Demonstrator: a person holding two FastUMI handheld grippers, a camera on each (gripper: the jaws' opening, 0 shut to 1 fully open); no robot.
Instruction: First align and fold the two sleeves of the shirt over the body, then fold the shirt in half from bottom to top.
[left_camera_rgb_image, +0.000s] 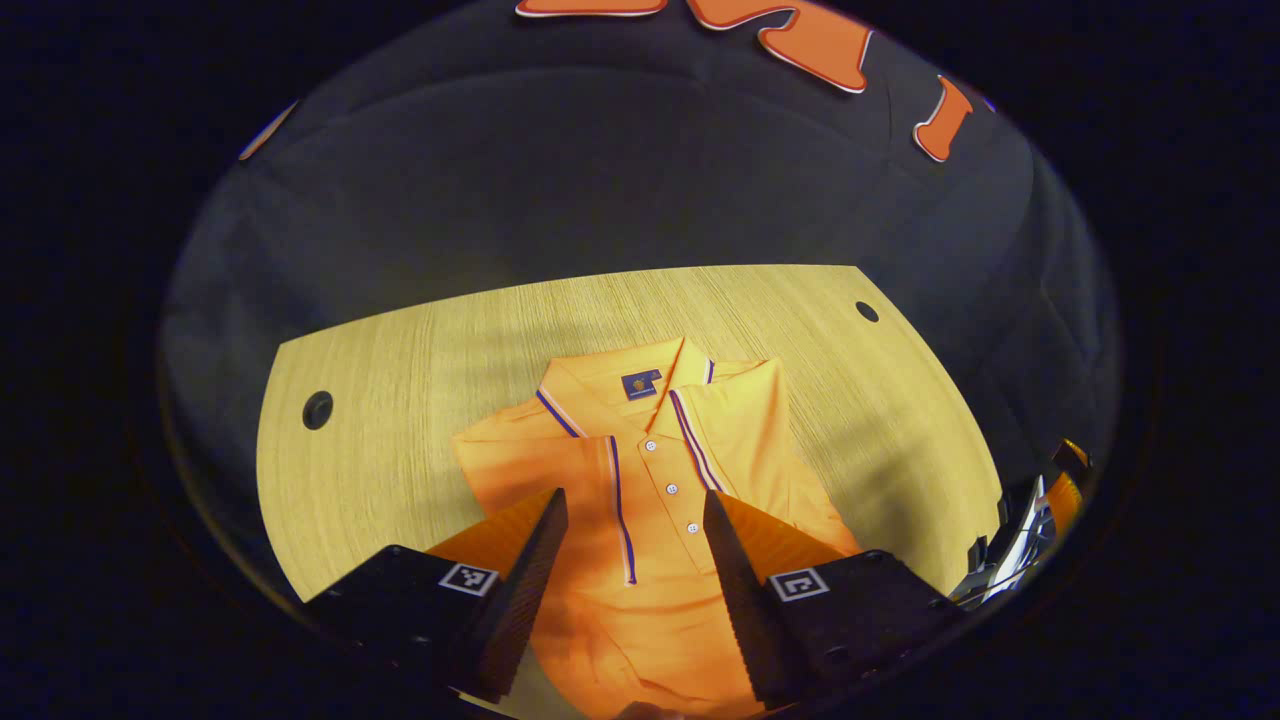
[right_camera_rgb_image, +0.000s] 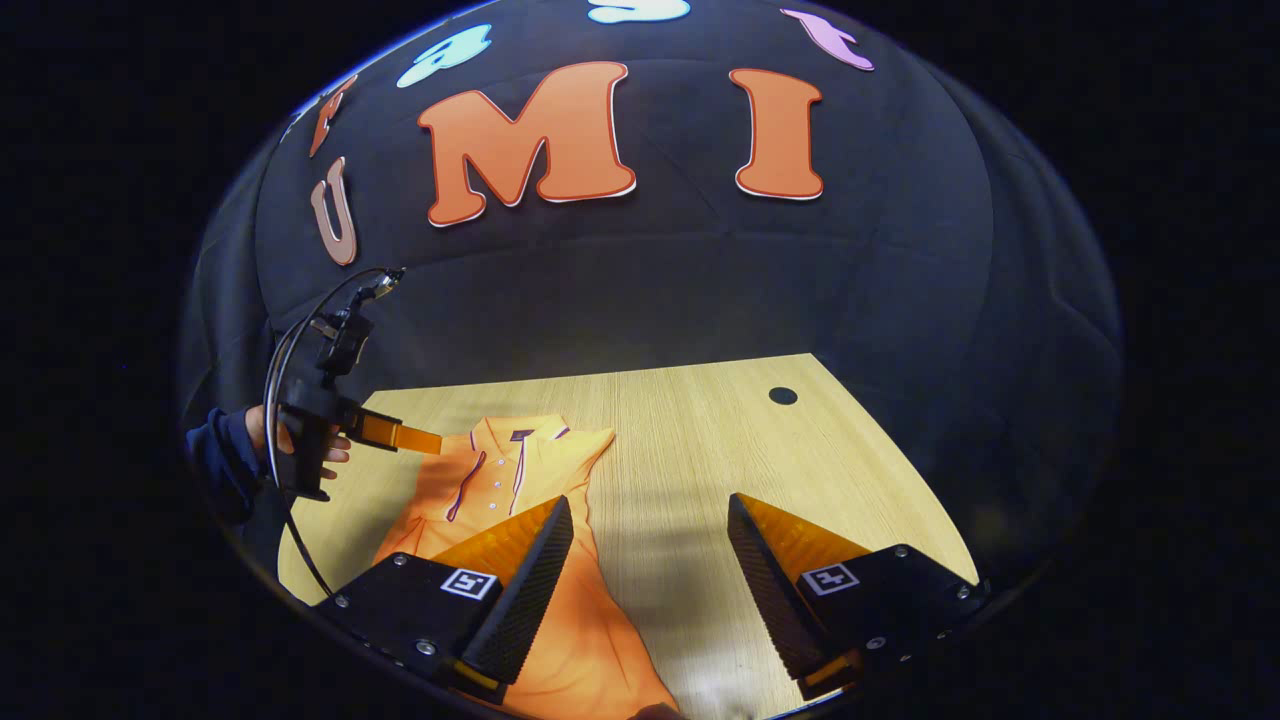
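Black cloth walls close off the booth behind a pale wood-grain tabletop (left_camera_rgb_image: 420, 350), and we see a round dark hole (left_camera_rgb_image: 317, 410) near one of its corners. On the tabletop lies the orange shirt (left_camera_rgb_image: 640, 470), collar toward the wall, placket buttoned, with both sleeves already folded in over the body so that it forms a narrow strip. Its lower hem is cut off at the bottom edge of both views, so we cannot tell how the bottom lies.

Our left claw (left_camera_rgb_image: 635, 560) hangs above the shirt's middle with its jaws spread wide and nothing between them; the placket shows in the gap. From the right gripper view we see that same left claw (right_camera_rgb_image: 425, 440) farther off, held level over the shirt's collar end by a hand (right_camera_rgb_image: 290, 440) in a dark sleeve, a cable looping from the device; its opening is hard to make out there.

Our right claw (right_camera_rgb_image: 650, 560) is likewise wide open and empty, one finger over the shirt's edge, the other over bare wood.
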